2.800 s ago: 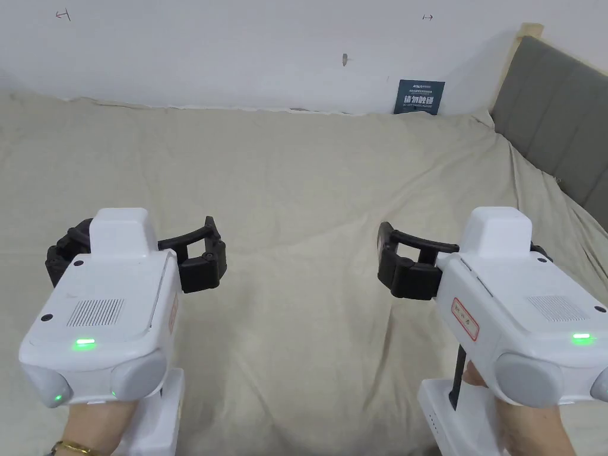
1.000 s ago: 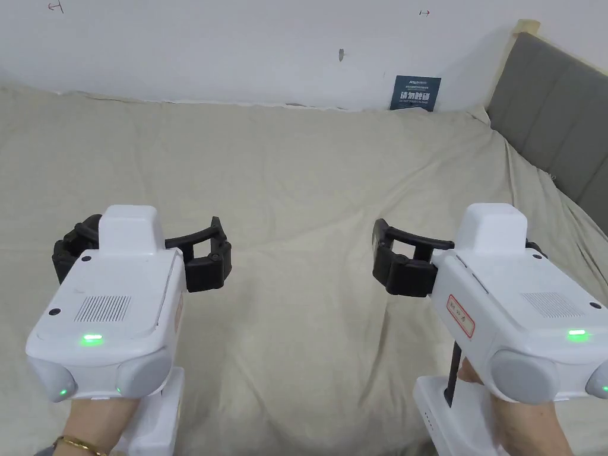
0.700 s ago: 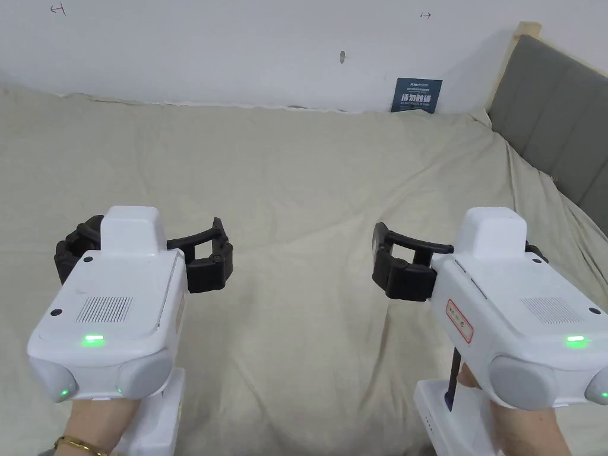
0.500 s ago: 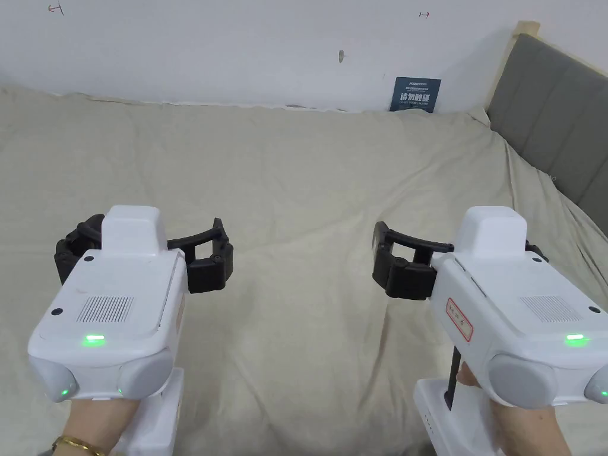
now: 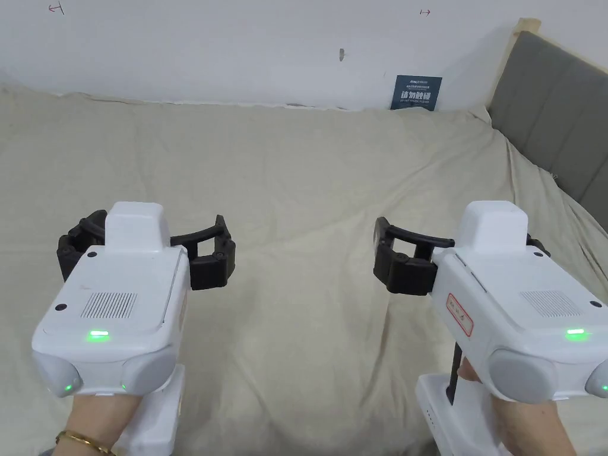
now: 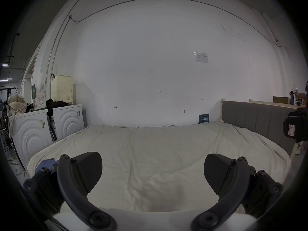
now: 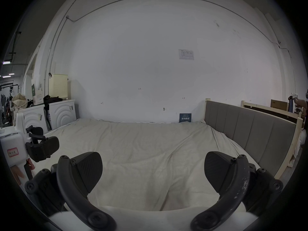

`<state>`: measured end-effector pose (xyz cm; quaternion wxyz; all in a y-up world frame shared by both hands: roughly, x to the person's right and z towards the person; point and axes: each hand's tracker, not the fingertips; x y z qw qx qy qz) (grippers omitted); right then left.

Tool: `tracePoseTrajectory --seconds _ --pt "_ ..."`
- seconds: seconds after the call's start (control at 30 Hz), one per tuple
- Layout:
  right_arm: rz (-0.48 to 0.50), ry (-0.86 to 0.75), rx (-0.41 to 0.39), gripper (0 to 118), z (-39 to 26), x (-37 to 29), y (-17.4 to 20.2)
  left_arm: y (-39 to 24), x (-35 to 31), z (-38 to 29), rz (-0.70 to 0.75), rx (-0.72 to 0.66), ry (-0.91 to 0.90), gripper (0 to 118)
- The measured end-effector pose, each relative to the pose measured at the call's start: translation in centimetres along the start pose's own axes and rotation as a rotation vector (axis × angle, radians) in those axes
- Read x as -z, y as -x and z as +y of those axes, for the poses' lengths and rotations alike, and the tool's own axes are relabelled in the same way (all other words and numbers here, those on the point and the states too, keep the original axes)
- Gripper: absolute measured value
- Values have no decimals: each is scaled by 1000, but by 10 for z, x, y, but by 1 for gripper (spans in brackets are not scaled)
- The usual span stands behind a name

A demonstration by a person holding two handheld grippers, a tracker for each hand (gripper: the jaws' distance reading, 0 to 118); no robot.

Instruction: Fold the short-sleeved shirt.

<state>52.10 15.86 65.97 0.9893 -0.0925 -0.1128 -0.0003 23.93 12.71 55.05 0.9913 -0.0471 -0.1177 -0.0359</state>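
A wrinkled beige sheet point(image 5: 309, 178) covers the bed. My left gripper point(image 5: 142, 237) hovers low over its near left part, jaws wide apart and empty. My right gripper point(image 5: 460, 238) hovers at the same height over the near right part, also open and empty. In the left gripper view the left gripper point(image 6: 152, 171) has only sheet between its pads, and a small crumpled blue cloth point(image 6: 45, 163) lies at the bed's left edge, partly hidden by the left jaw. The right gripper view shows the right gripper point(image 7: 152, 169) over bare sheet, with the left gripper point(image 7: 41, 144) off to the side.
A grey padded headboard point(image 5: 558, 113) bounds the bed on the right and a white wall point(image 5: 237, 47) closes the far side. A small blue sign point(image 5: 415, 93) leans there. Two white washing machines point(image 6: 31, 134) and a cream basket point(image 6: 61, 88) stand left of the bed.
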Motion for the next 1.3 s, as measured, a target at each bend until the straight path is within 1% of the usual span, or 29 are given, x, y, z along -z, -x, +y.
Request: tracePoseTrajectory --seconds 0.27,0.4,0.43,0.5,0.53,0.57,0.63,0.67,0.7,0.77,0.8,0.83,0.87,0.97,1.03,1.07,1.1,1.13,1.2,1.23,1.3 --pt "-13 -7 -8 118 1 1 1 -3 1 1 -10 1 1 118" --pt "-18 -2 6 118 4 1 1 -5 1 2 -16 -5 5 118" --pt "-10 33 34 118 6 3 0 -5 0 2 -20 -11 10 118" --pt "11 175 97 118 14 9 -3 -6 -2 1 -32 -28 42 118" --pt "5 238 137 118 15 12 -3 -9 -4 -3 -27 -33 76 118" --pt "2 298 161 118 15 14 -4 -11 -6 -8 -30 -36 120 118" --pt "26 411 194 118 10 16 -3 -15 -11 -25 -40 -57 181 118" --pt "12 464 215 118 5 16 0 -18 -14 -35 -53 -65 214 118" --pt "7 521 206 118 0 15 3 -19 -17 -44 -60 -71 245 118" --pt "-3 602 156 118 -10 13 11 -22 -22 -62 -66 -65 311 118" --pt "-20 617 125 118 -15 11 16 -23 -24 -69 -78 -65 342 118" --pt "-58 604 113 118 -22 7 21 -24 -27 -75 -97 -72 380 118" --pt "-84 587 107 118 -27 4 25 -24 -29 -80 -115 -79 401 118" --pt "-84 586 114 118 -37 -1 28 -24 -38 -92 -121 -72 425 118" --pt "-45 639 178 118 -42 2 25 -24 -40 -98 -122 -72 446 118" --pt "-41 655 200 118 -44 4 24 -24 -41 -100 -123 -75 454 118" --pt "-44 679 200 118 -46 7 24 -24 -42 -102 -123 -76 462 118" --pt "-67 720 166 118 -48 13 25 -24 -41 -105 -123 -72 469 118" --pt "-125 706 105 118 -55 22 28 -25 -40 -110 -113 -61 484 118" --pt "-149 726 88 118 -59 26 29 -25 -39 -113 -115 -57 496 118" --pt "-145 715 92 118 -64 31 31 -23 -36 -116 -110 -65 515 118"
